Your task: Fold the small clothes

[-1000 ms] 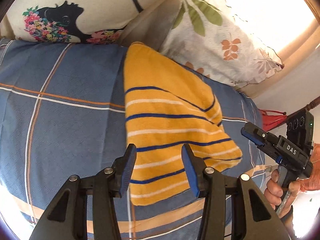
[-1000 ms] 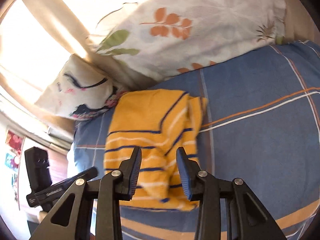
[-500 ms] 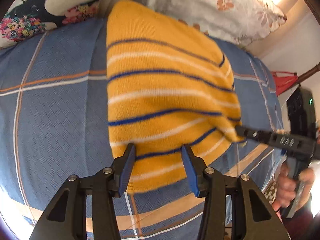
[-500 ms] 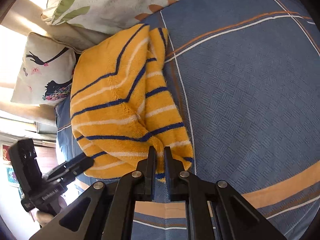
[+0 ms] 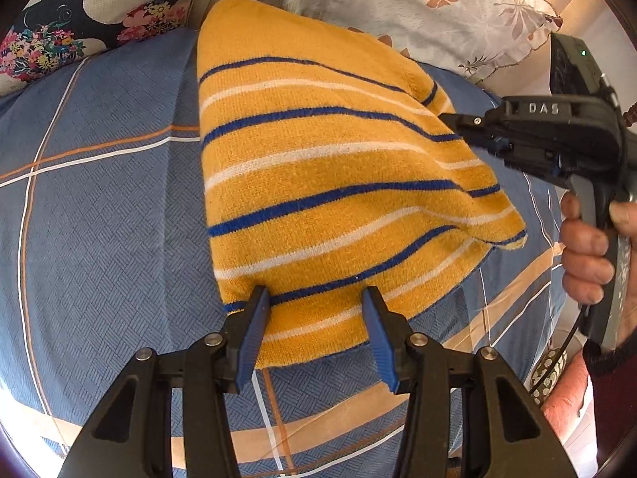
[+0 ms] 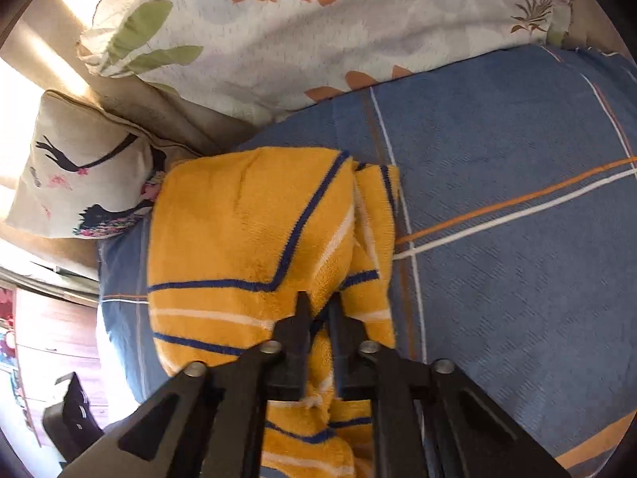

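A yellow knit garment (image 5: 326, 183) with blue and white stripes lies on the blue checked bedspread (image 5: 99, 207). My left gripper (image 5: 314, 302) is open, its blue pads straddling the garment's near edge just above the cloth. My right gripper (image 6: 318, 310) is shut on a fold of the garment (image 6: 247, 231) and lifts its right edge. The right gripper also shows in the left wrist view (image 5: 466, 123), pinching the cloth at the garment's right side.
A leaf-print pillow (image 6: 318, 28) and a cushion with a black figure (image 6: 87, 167) lie at the head of the bed, touching the garment's far end. The bedspread (image 6: 517, 239) stretches to the right. A wooden cabinet (image 6: 51, 342) stands beyond the bed's left edge.
My right gripper closed on the garment's right edge and has raised it. My left gripper moved forward until its open pads straddle the near edge.
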Demonstrator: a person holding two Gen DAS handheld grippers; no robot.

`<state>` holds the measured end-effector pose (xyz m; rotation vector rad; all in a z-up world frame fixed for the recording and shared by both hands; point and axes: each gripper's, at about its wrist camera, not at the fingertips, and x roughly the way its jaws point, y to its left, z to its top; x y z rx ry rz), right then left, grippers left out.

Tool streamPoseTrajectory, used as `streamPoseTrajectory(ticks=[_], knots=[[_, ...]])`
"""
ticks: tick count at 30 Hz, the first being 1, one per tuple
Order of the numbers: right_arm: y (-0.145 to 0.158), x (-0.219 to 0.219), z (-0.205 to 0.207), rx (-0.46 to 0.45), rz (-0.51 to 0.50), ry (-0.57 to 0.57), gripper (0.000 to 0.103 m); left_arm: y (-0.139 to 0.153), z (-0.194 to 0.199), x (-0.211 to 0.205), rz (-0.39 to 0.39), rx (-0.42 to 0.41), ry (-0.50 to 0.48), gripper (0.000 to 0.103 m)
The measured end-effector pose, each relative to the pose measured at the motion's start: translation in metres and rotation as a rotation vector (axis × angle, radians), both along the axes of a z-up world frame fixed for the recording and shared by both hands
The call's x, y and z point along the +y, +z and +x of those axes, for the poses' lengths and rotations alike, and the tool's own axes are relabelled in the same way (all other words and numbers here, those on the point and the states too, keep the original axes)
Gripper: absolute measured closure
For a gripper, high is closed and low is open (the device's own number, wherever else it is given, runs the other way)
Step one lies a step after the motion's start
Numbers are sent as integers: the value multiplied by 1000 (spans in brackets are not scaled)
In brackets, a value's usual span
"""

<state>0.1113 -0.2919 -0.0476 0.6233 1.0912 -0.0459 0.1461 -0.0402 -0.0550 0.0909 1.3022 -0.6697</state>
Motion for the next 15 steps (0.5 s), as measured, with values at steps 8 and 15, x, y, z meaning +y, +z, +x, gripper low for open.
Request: streamPoseTrajectory(ticks=[8,15], knots=[[0,1,30,53,-226,-9,97,0,-2,2,-16,-3,-6,56],[12,19,25,76,-463,24,91,-2,-4,3,-26,0,-29,49]])
